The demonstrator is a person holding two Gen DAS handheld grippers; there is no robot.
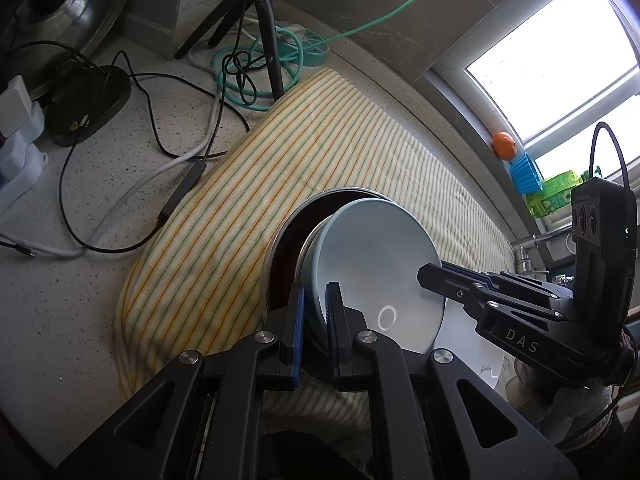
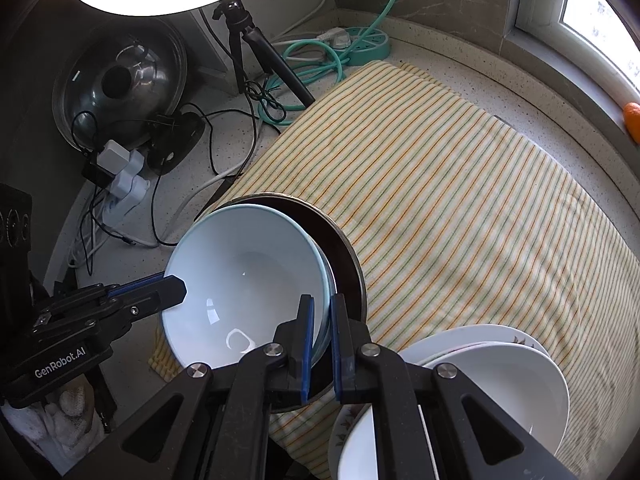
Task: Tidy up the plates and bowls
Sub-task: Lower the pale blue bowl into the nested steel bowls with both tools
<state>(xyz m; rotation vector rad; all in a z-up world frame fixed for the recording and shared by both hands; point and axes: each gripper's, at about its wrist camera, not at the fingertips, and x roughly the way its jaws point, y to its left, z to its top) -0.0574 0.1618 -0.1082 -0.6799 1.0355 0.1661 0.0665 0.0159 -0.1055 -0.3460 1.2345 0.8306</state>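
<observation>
Grippers from both hands clench one pale blue bowl [image 2: 248, 276]: left gripper [image 1: 316, 316] and right gripper [image 2: 324, 332] each pinch opposite rim sides. It sits nested in a dark metal bowl [image 2: 344, 248] on the striped cloth [image 2: 460, 200], near the desk's front edge beside stacked white plates [image 2: 500, 364].

Right claw [image 2: 323, 320] clamped on pale blue bowl [image 2: 244, 280] rim, left claw [image 2: 170, 290] gripping opposite rim, striped cloth [image 2: 460, 200] beneath

Two nested pale-blue bowls [image 2: 248, 276], one dark metal-rimmed dish [image 2: 344, 256], and about three white plates [image 2: 500, 364].
</observation>
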